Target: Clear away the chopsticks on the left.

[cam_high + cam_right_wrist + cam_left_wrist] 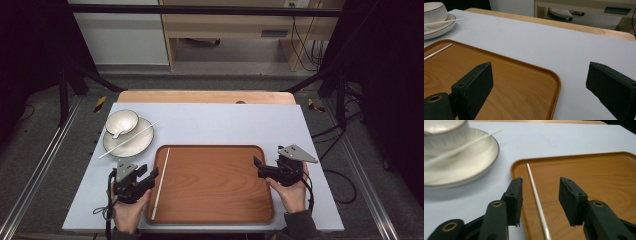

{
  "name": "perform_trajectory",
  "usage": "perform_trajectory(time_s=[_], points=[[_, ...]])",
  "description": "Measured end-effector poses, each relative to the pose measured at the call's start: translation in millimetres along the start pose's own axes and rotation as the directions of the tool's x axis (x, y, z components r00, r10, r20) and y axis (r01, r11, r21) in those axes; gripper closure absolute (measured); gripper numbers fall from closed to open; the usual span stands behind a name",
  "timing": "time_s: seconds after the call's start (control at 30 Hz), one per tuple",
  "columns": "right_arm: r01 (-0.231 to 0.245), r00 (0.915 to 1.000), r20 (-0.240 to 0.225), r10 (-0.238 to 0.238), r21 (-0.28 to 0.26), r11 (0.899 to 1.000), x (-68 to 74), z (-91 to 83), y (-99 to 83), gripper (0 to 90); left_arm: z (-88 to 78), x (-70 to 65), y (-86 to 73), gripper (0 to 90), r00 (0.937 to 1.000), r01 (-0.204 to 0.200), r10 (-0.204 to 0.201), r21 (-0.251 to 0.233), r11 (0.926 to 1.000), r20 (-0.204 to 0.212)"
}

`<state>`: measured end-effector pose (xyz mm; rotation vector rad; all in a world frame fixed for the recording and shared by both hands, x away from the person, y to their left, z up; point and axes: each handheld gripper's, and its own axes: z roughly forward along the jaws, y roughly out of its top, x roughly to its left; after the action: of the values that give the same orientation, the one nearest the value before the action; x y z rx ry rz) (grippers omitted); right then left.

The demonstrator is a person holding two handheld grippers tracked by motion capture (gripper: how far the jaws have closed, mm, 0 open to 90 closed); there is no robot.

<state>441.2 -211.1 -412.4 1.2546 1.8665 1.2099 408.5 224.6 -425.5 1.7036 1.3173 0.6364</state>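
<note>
While the white chopstick [535, 195] lies flat on the brown tray [215, 200] just inside its 9 o'clock rim, the left gripper [148, 175] hangs over it with jaws part open, gripping nothing. Right gripper [258, 167] sits spread wide and empty across the tray's 3 o'clock rim. Tray middle is bare; second chopstick [129, 139] crosses plate [140, 146] and bowl [121, 121] at 10 o'clock.

A tray [215, 185] lies near the middle of the worktop [225, 122], with one chopstick [161, 182] in it along its left edge. Far left of it sits a plate [142, 142]. On the plate rest a bowl [121, 121] and a second chopstick [131, 138].
</note>
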Motion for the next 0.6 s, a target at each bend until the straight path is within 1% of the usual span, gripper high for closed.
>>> perform_trajectory(time_s=[0.03, 0.07, 0.13, 0.17, 0.2, 0.23, 0.27, 0.37, 0.4, 0.43, 0.53, 0.57, 0.6], points=[[-0.001, 1.0, -0.001, 0.001, 0.0, 1.0, 0.2, 0.0, 0.0, 7.5, 0.0, 0.0, 0.0, 52.3, 1.0, 0.0, 0.0, 0.0, 1.0, 0.0], [0.0, 1.0, -0.001, 0.0, 0.0, 1.0, 0.2, 0.1, 0.0, 7.5, -3.4, 7.1, 6.5, 51.4, 0.9996, -0.029, 0.029, 0.001, 0.9996, -0.007], [-0.001, 1.0, -0.001, 0.001, 0.001, 1.0, 0.1, 0.1, 0.0, 7.5, -8.0, 14.1, 12.6, 50.5, 0.9982, -0.054, 0.054, 0.003, 0.9986, -0.028], [-0.002, 1.0, -0.001, 0.002, 0.0, 1.0, 0.0, -0.2, 0.1, 7.5, -8.0, 14.1, 12.6, 50.1, 0.9982, -0.054, 0.054, 0.003, 0.9986, -0.028], [-0.002, 1.0, -0.001, 0.002, 0.0, 1.0, 0.0, -0.2, 0.1, 7.5, -10.4, 17.5, 15.5, 50.1, 0.9975, -0.063, 0.063, -0.004, 0.998, -0.033], [-0.006, 1.0, -0.004, 0.006, -0.002, 1.0, -0.1, -0.7, 0.6, 7.6, -14.0, 24.8, 20.5, 49.0, 0.9974, -0.062, 0.062, -0.01, 0.998, -0.038], [-0.01, 0.9999, -0.006, 0.01, -0.003, 1.0, 0.2, -1.1, 0.9, 7.6, -15.3, 27.9, 22.8, 48.5, 0.9966, -0.07, 0.07, -0.007, 0.9975, -0.044], [-0.008, 0.9999, -0.009, 0.008, -0.008, 1.0, 0.7, -2.0, 1.9, 7.6, -17.0, 36.9, 28.2, 46.2, 0.9934, -0.11, 0.109, -0.008, 0.9939, -0.034], [-0.011, 0.9999, -0.01, 0.011, -0.009, 1.0, 1.3, -2.2, 2.2, 7.6, -17.0, 40.1, 28.9, 45.3, 0.9936, -0.111, 0.111, -0.012, 0.9938, -0.023], [-0.005, 1.0, -0.008, 0.005, -0.01, 1.0, 1.4, -2.4, 2.5, 7.6, -16.8, 44.3, 29.5, 44.5, 0.9924, -0.123, 0.122, -0.008, 0.9924, -0.013], [-0.003, 0.9999, -0.011, 0.003, -0.014, 1.0, 2.2, -2.3, 2.8, 7.6, -12.0, 55.5, 28.2, 40.4, 0.9914, -0.131, 0.131, 0.024, 0.9911, 0.008], [-0.002, 1.0, -0.009, 0.002, -0.012, 1.0, 2.2, -1.9, 2.7, 7.6, -10.2, 58.8, 27.4, 39.9, 0.9904, -0.138, 0.138, 0.03, 0.9899, 0.008], [-0.005, 0.9999, -0.01, 0.005, -0.009, 1.0, 2.4, -1.7, 2.5, 7.6, -10.2, 58.8, 27.4, 39.1, 0.9904, -0.138, 0.138, 0.03, 0.9899, 0.008]])
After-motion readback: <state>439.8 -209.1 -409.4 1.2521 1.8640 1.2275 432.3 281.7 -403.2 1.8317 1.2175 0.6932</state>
